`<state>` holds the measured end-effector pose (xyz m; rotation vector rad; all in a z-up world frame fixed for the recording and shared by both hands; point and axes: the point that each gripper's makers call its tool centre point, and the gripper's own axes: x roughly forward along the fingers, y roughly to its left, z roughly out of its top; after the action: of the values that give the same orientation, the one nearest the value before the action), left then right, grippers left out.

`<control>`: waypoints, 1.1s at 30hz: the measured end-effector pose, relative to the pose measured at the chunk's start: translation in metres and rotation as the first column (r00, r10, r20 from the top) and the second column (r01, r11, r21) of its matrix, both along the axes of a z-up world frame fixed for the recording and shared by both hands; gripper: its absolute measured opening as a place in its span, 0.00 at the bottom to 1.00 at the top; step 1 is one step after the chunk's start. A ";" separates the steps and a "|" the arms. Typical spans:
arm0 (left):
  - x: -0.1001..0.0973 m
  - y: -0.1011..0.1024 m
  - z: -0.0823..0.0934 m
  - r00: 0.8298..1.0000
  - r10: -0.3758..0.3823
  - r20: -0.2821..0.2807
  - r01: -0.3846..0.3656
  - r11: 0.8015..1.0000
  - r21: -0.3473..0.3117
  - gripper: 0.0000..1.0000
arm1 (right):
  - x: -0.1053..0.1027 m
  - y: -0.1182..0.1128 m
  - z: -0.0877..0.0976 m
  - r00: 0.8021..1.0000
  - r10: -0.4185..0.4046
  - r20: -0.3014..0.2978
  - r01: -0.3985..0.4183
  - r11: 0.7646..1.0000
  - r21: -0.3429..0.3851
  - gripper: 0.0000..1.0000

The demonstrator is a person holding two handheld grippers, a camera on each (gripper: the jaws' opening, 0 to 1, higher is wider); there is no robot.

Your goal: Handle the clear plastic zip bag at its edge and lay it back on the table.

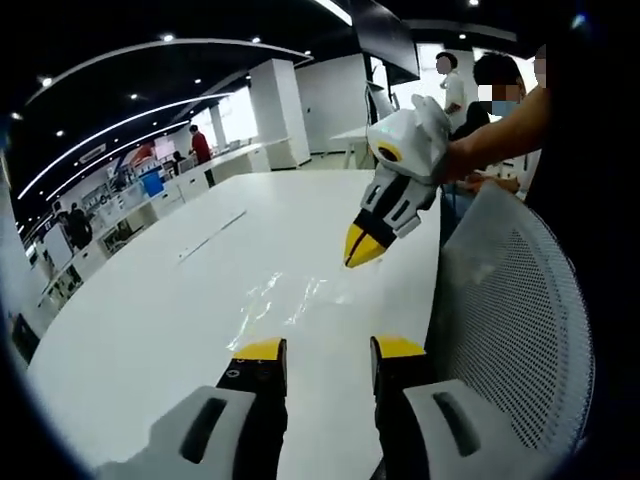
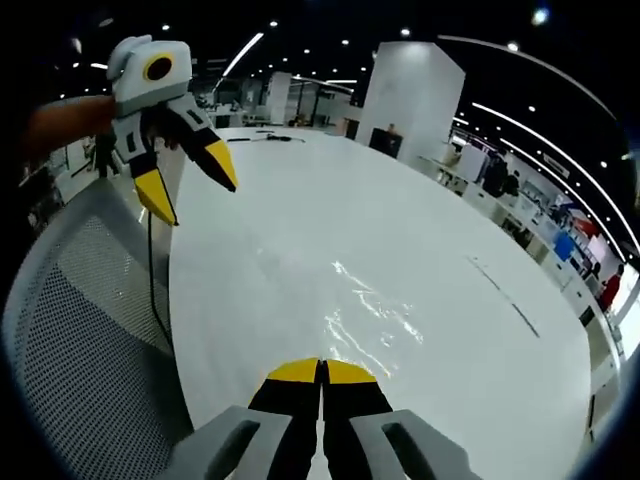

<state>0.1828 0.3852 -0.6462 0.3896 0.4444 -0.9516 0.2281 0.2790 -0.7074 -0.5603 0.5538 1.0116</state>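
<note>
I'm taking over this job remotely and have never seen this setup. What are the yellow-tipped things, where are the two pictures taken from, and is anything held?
No robot here: a person holds a hand tool in each hand, each with two yellow-tipped fingers and a camera looking along them. In the left gripper view, the left gripper is open; the right gripper enters from the right, shut. In the right gripper view, the right gripper sits at the bottom, the left gripper top left. The clear bag lies flat on the white table. Nothing is held. A mesh chair stands beside the table.
</note>
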 end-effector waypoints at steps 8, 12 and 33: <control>-0.002 0.007 -0.007 1.000 0.014 -0.008 -0.014 1.000 0.008 0.31 | 0.006 0.002 -0.013 1.000 -0.006 -0.012 0.006 1.000 -0.015 0.00; -0.004 0.009 -0.008 1.000 0.019 -0.011 -0.019 1.000 0.010 0.31 | 0.013 -0.002 -0.016 0.999 -0.031 -0.010 0.031 0.999 -0.022 0.00; -0.006 0.011 -0.013 0.999 0.031 -0.019 -0.031 0.999 0.015 0.32 | 0.042 -0.016 -0.026 0.986 -0.164 -0.016 0.164 0.987 0.000 0.00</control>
<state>0.1769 0.3964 -0.6592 0.3862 0.4740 -0.9234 0.2701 0.2629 -0.7330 -0.4979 0.6034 0.8608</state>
